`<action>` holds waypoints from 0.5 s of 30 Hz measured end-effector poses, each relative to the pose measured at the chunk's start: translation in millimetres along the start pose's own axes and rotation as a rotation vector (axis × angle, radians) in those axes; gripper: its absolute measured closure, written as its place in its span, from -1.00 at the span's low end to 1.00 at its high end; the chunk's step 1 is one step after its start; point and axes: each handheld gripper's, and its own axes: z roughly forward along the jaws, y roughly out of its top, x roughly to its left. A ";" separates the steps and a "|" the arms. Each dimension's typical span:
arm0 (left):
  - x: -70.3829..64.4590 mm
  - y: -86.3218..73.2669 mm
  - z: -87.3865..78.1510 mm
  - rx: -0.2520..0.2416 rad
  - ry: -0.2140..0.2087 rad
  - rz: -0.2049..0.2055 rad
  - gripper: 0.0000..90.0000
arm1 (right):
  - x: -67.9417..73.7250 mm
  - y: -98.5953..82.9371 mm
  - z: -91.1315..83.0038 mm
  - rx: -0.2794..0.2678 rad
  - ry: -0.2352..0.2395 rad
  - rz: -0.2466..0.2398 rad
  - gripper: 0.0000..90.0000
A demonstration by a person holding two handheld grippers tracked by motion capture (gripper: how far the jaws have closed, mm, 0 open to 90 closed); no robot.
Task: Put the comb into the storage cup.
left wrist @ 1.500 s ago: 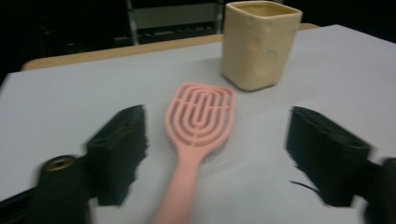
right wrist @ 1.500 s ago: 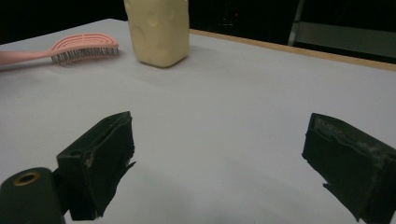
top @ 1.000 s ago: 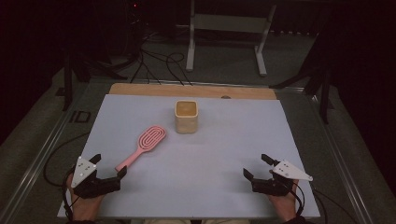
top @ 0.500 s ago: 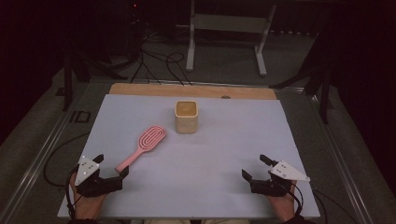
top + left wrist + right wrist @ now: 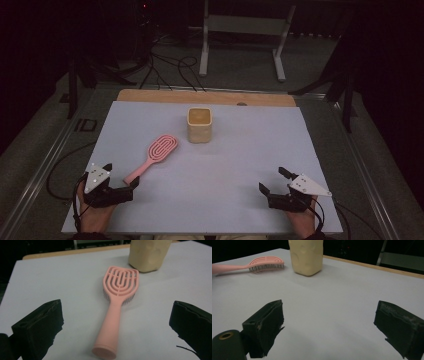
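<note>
A pink hairbrush [image 5: 152, 157] lies bristles down on the white mat [image 5: 225, 165], left of centre, its handle pointing at the near left corner. My left gripper [image 5: 121, 175] is open just behind the handle's end. In the left gripper view the brush [image 5: 117, 302] lies between the two spread jaws of that gripper [image 5: 116, 315], which do not touch it. A cream square cup [image 5: 200, 125] stands upright beyond the brush head. My right gripper [image 5: 272, 180] is open near the front right edge, nothing between its jaws [image 5: 329, 312]. The right gripper view has the cup [image 5: 307, 256] and brush [image 5: 262, 263] far off.
A wooden strip [image 5: 210, 96] runs along the mat's far edge. Beyond the table are cables [image 5: 170, 65] on the floor and a metal stand [image 5: 242, 30]. Bare mat lies between the two grippers and right of the cup.
Both grippers have shifted only slightly; the right one has drifted a little toward the near edge. Brush and cup have not moved.
</note>
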 end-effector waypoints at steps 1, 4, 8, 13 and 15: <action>0.3 1.8 1.4 0.007 -0.007 -0.004 -1.00 | -0.1 -0.2 -0.1 0.000 0.001 0.001 -0.81; 0.4 7.3 6.4 0.042 -0.018 0.004 -1.00 | -1.0 -1.0 -0.7 0.002 -0.007 0.005 -0.81; -1.3 13.7 10.8 0.072 -0.010 0.033 -1.00 | -1.5 -1.3 -0.7 0.003 -0.008 0.011 -0.81; -1.6 21.3 16.1 0.109 -0.008 0.065 -1.00 | -0.3 -1.3 -0.6 0.004 -0.004 0.011 -0.81; -1.4 24.9 18.3 0.122 0.008 0.086 -1.00 | -0.4 -1.5 -0.6 0.005 -0.007 0.013 -0.81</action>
